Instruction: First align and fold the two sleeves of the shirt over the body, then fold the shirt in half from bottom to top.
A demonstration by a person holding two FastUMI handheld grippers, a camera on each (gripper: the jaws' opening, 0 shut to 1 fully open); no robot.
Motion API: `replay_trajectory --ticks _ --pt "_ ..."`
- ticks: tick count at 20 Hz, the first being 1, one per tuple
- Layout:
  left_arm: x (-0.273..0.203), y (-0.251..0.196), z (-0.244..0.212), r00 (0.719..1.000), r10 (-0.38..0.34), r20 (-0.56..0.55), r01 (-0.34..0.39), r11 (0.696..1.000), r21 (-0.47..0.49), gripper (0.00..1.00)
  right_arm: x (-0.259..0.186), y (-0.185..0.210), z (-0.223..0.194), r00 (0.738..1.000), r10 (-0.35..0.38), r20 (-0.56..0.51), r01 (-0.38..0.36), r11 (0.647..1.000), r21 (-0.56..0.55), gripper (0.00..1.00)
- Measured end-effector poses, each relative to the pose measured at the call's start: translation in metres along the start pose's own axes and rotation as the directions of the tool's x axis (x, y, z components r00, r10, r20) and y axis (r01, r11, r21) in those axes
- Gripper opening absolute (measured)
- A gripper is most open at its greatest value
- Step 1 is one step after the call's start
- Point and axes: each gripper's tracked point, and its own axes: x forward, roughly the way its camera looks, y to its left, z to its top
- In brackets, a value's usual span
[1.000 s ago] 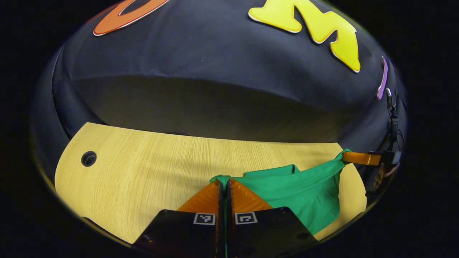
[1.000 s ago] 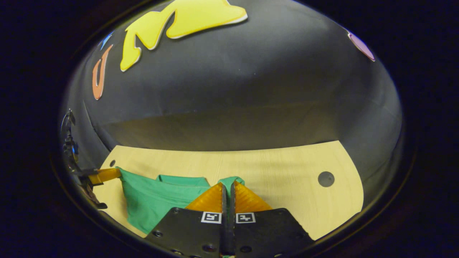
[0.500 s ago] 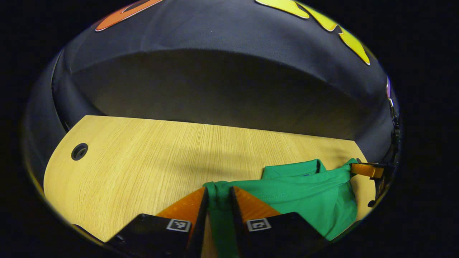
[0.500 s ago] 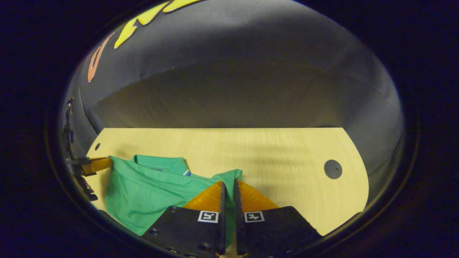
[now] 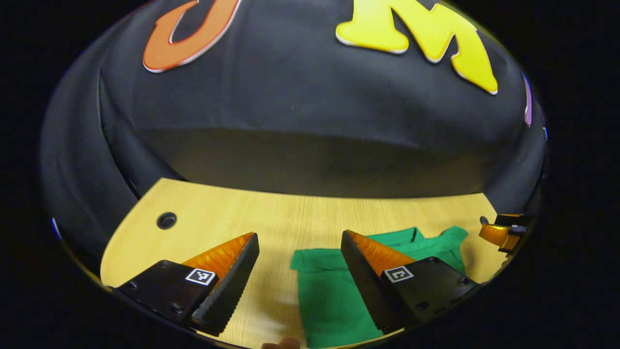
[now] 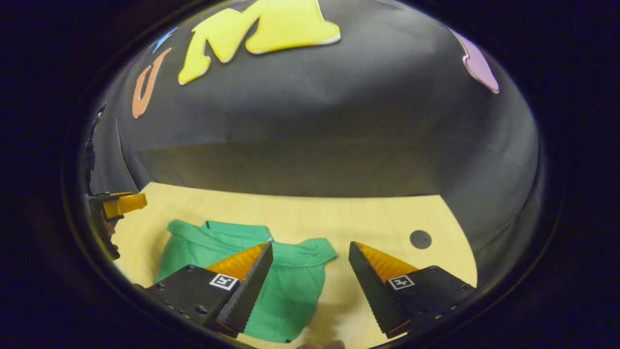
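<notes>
Shirt (image 5: 334, 295) is lying folded on the table (image 5: 271, 218), just ahead of both tongs. Left tongs (image 5: 299, 241) and right tongs (image 6: 310, 248) are gaping wide, gripping nothing. Judging by the compact bundle, the bottom-to-top fold is looking done; next is probably pulling clear. Sleeves are sitting hidden, and the near hem is cut off.

One folded green fabric shirt (image 5: 334, 295) lower centre of the left gripper view. One light wooden table (image 5: 290, 218) under it. Two grippers: left gripper (image 5: 299, 245) and right gripper (image 6: 310, 252), each with two fingers spread apart. One round dark cable hole (image 6: 420, 239) per view.
</notes>
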Motion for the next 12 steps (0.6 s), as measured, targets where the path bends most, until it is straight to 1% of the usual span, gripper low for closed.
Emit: replay_trajectory --ticks 1,3,6,7,8,9,12 --pt "-0.016 0.0 0.012 0.999 0.015 0.034 -0.015 1.0 0.01 1.0 -0.017 0.003 0.016 0.999 -0.001 0.044 0.002 1.0 -0.003 0.96" --pt "-0.058 -0.002 0.044 0.994 0.015 0.111 -0.018 1.0 0.022 1.0 -0.06 0.009 0.045 0.991 -0.003 0.133 0.004 1.0 -0.008 0.96" --pt "-0.124 -0.013 0.09 0.971 0.014 0.239 -0.018 1.0 0.015 1.0 -0.128 0.017 0.08 0.966 -0.004 0.259 0.006 1.0 -0.006 0.96" --pt "-0.148 -0.016 0.097 0.962 0.015 0.272 -0.019 1.0 0.012 1.0 -0.15 0.019 0.087 0.957 -0.011 0.291 0.012 1.0 -0.001 0.93" --pt "-0.17 -0.017 0.103 0.955 0.024 0.297 -0.028 1.0 0.01 1.0 -0.171 0.02 0.091 0.949 -0.029 0.314 0.029 1.0 0.005 0.95" --pt "-0.191 -0.022 0.108 0.948 0.015 0.318 -0.019 1.0 0.012 1.0 -0.193 0.021 0.092 0.941 -0.038 0.336 0.036 0.999 0.014 0.96" --pt "-0.258 -0.026 0.119 0.917 0.001 0.399 -0.014 0.999 0.031 1.0 -0.262 0.035 0.091 0.912 -0.032 0.409 0.039 0.999 -0.008 0.96"
